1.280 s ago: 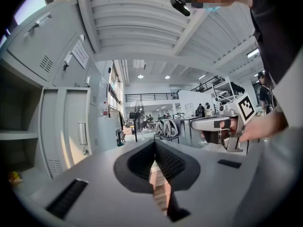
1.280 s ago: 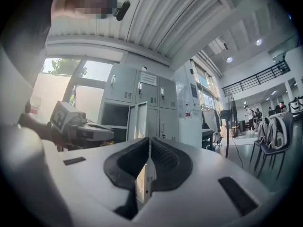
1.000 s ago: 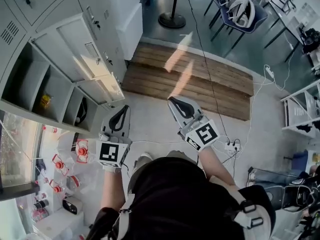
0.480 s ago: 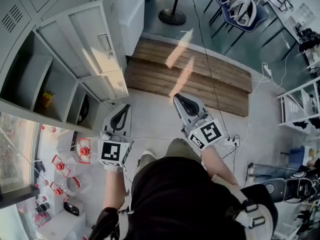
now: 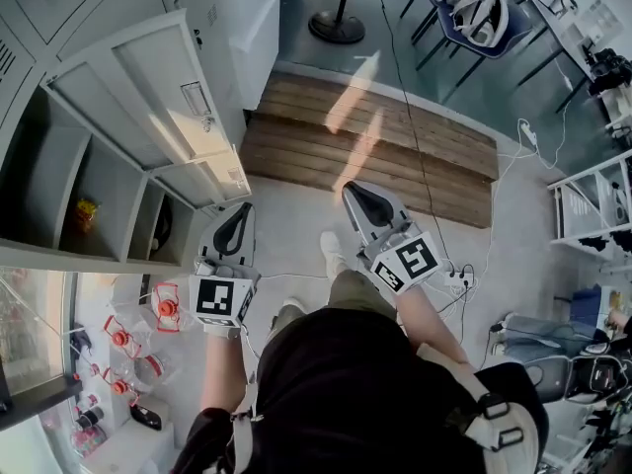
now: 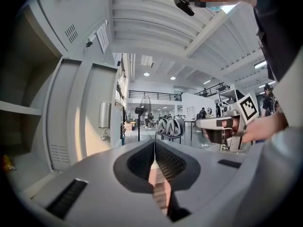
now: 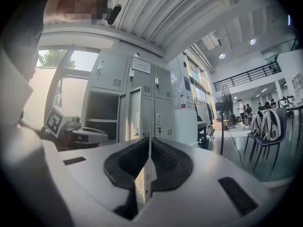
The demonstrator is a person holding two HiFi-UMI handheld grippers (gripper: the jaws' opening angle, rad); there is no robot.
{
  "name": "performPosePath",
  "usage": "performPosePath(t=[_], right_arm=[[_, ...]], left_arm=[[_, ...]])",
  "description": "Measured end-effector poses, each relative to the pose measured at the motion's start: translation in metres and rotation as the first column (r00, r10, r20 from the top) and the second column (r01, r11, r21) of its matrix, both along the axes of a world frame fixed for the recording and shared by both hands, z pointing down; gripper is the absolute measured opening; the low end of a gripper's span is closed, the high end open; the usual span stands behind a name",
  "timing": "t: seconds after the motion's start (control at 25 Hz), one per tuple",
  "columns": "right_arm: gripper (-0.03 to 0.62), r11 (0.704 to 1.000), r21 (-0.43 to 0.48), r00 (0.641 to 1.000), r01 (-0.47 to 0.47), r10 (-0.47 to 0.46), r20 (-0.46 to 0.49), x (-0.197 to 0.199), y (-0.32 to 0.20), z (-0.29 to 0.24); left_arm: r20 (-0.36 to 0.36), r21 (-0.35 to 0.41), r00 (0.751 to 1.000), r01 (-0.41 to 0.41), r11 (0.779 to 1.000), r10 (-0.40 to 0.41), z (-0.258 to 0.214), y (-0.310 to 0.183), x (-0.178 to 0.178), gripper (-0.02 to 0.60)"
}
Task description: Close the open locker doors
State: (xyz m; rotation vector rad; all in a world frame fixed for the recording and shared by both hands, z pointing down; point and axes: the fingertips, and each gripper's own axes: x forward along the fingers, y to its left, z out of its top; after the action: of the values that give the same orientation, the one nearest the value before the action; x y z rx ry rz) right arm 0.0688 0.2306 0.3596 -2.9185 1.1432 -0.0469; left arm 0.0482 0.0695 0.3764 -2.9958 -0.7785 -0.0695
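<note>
Locker doors [image 5: 148, 87] open, just fwd-left of left tool [image 5: 240, 220]; right tool [image 5: 354, 196] farther; both clenched, empty

Pale floor [image 5: 288, 221] carries a wooden platform [image 5: 380, 148] (slatted) and a white power strip [image 5: 457, 288].

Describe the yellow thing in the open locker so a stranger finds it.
At the head view's left, the grey metal locker bank has one open column. The small yellow object lies in its middle compartment, the only bright item there.
</note>
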Motion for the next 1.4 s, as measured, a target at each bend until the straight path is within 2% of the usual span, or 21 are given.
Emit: performPosePath(t=[0.32, 0.56, 0.72, 0.92, 1.2, 1.4], right_arm=[[0.028, 0.997, 0.030, 0.998, 0.068, -0.068, 0.011, 0.082, 0.013, 0.004], [0.028, 0.983, 0.054, 0.984, 0.175, -0.176, 0.019, 0.149, 0.013, 0.003], [0.028, 0.962, 0.069, 0.963, 0.265, -0.267, 0.022, 0.186, 0.005, 0.003], [0.028, 0.913, 0.087, 0.915, 0.399, -0.403, 0.029, 0.218, -0.015, 0.004], [0.028, 0.827, 0.096, 0.828, 0.554, -0.559, 0.034, 0.239, -0.051, 0.013], [0.028, 0.791, 0.097, 0.791, 0.605, -0.610, 0.046, 0.242, -0.072, 0.020]], left_arm=[[0.010, 0.028, 0.996, 0.083, 0.996, -0.083, -0.002, 0.012, 0.075, 0.011], [-0.003, 0.051, 0.987, 0.160, 0.986, -0.160, -0.012, 0.026, 0.130, 0.011], [0.012, 0.057, 0.969, 0.246, 0.968, -0.247, -0.011, 0.026, 0.153, 0.011], [0.030, 0.066, 0.916, 0.398, 0.915, -0.400, -0.009, 0.012, 0.168, 0.011], [0.052, 0.075, 0.806, 0.586, 0.807, -0.590, -0.001, -0.017, 0.168, 0.012], [0.064, 0.076, 0.742, 0.663, 0.745, -0.667, 0.005, -0.036, 0.166, 0.079]])
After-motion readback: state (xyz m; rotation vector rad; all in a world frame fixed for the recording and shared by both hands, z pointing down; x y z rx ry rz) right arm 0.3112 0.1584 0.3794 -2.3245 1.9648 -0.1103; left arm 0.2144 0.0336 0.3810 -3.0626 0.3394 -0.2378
